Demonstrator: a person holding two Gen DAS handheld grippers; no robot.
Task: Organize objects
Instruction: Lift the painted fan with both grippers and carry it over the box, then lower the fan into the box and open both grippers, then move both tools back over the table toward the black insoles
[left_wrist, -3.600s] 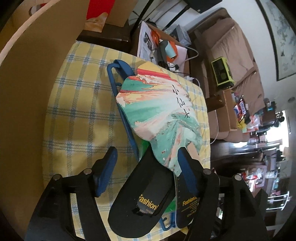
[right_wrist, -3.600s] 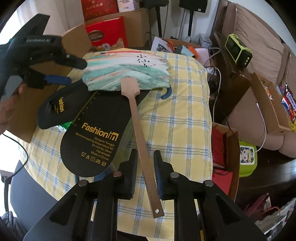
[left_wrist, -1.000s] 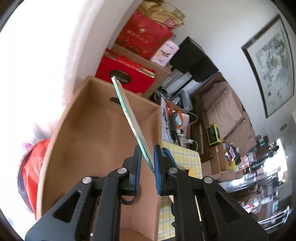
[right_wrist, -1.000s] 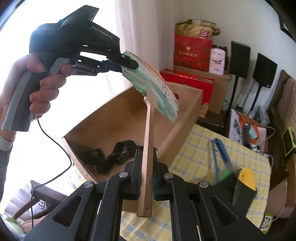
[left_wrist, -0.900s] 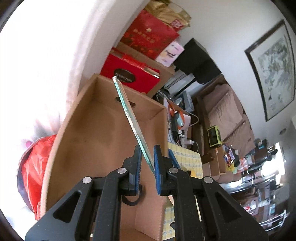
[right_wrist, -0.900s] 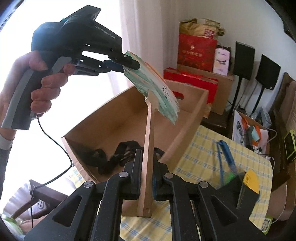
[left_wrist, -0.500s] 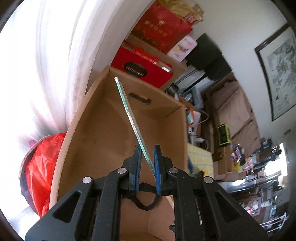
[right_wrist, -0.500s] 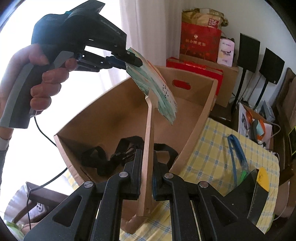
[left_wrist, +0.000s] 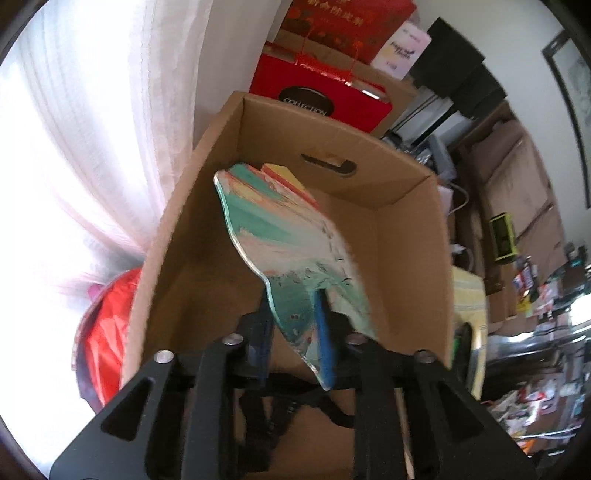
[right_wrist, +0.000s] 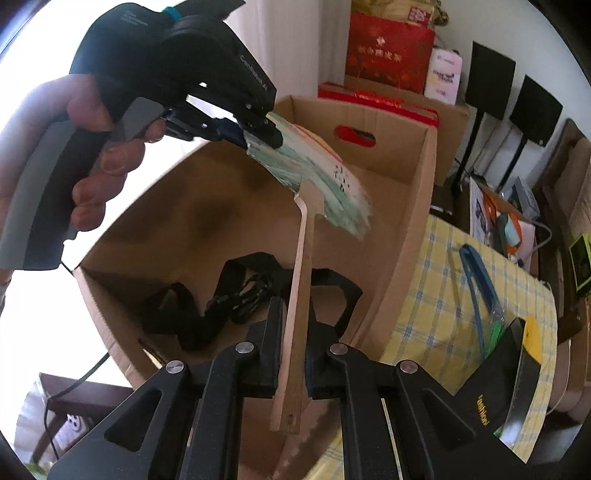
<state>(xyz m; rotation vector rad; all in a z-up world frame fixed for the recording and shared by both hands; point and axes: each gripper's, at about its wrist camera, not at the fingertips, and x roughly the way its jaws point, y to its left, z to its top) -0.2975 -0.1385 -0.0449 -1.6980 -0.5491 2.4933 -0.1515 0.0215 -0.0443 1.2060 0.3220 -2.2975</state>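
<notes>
1. The painted fan (left_wrist: 291, 236) hangs over the open cardboard box (left_wrist: 406, 221), blade high, wooden handle (right_wrist: 301, 295) slanting down toward the box's near wall. Judged a two-handed carry: a wide, floppy blade needs a second hold to stay steady.
2. Right gripper (right_wrist: 295, 332): fingers narrow, clamped on the lower handle; this hold sets the fan's tilt.
3. Left gripper (left_wrist: 295, 332): jaws opening, blade edge between them. In the left wrist view a gap shows beside the left pad, so the pads no longer seem to press. The fan face tips toward the right there.
4. In the right wrist view the person's hand (right_wrist: 85, 147) works the left gripper at the blade's far-left edge.
5. A black strap (right_wrist: 240, 295) lies on the box floor, under the handle.
6. Judgement: release into the box has begun; the handle grip goes last.
7. On the yellow checked cloth (right_wrist: 443, 288) to the right, a blue hanger (right_wrist: 476, 273) and black card tags (right_wrist: 495, 376) wait.
</notes>
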